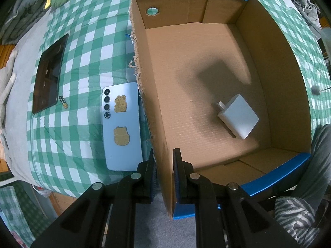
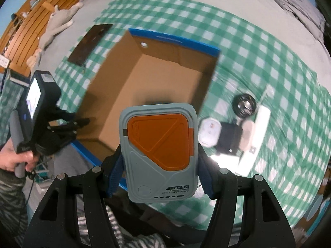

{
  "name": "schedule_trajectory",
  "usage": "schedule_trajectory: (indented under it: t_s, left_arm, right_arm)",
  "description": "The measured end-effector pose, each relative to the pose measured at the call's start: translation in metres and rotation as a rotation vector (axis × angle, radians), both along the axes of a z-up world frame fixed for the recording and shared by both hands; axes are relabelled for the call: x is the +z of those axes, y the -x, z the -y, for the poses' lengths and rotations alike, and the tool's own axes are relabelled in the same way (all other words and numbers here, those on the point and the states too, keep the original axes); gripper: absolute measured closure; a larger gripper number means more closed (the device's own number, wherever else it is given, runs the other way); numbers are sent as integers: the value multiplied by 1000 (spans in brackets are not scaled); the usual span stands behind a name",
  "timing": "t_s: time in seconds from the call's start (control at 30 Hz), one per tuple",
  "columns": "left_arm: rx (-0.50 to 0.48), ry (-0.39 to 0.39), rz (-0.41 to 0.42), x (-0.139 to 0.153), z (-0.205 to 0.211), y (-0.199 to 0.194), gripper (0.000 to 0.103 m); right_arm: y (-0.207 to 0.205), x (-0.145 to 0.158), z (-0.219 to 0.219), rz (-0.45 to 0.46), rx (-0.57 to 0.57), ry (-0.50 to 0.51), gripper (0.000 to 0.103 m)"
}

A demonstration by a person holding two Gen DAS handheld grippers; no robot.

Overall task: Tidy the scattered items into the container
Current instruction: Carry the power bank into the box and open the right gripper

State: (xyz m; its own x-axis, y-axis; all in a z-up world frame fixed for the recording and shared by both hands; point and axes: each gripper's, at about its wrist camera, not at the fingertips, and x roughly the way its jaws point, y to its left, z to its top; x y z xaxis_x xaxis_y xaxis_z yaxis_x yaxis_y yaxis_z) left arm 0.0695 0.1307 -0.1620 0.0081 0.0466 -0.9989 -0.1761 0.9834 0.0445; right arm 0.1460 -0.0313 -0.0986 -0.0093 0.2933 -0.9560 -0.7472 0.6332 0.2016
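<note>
Left wrist view: only the white charger [image 1: 238, 115] is in my box [image 1: 269, 66], left gripper [image 1: 164, 171] pinching its wall, right gripper [image 2: 159, 155] clamping the power bank [image 2: 159, 155] at lower centre; phone [image 1: 122, 128], tablet [image 1: 49, 72], battery [image 1: 63, 101] left

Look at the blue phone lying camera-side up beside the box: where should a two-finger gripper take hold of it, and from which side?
Grip the blue phone across its two long edges near the middle, coming straight down from above. It lies flat on the checked cover, so only its thin sides give opposing faces. Its right edge sits close to the cardboard box wall, leaving little room there.
</note>
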Motion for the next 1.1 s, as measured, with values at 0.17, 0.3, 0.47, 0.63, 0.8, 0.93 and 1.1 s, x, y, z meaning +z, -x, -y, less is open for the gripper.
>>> schedule_trajectory:
  t_s: [0.17,0.3,0.47,0.63,0.8,0.93,1.1]
  left_arm:
    - [0,0,0,0,1,0,90]
    - [1,1,1,0,1,0,90]
    - [-1,0,0,0,1,0,90]
    - [-1,3,0,0,2,1,90]
    - [-6,-3,-2,-1,6,1,90]
    - [-4,3,0,0,5,1,90]
    - [-5,0,-1,0,6,1,90]
  right_arm:
    - [4,-10,-27,-20,21,10,39]
    - [5,-26,-44,-33,36,33,39]
    - [5,-66,-59,-63,15,97,39]
    - [4,-104,-66,-89,-2,138,39]
    - [11,-111,-71,-26,22,174,40]
    - [11,-109,-73,-39,27,161,39]
    - [15,-89,-74,-4,38,119,40]
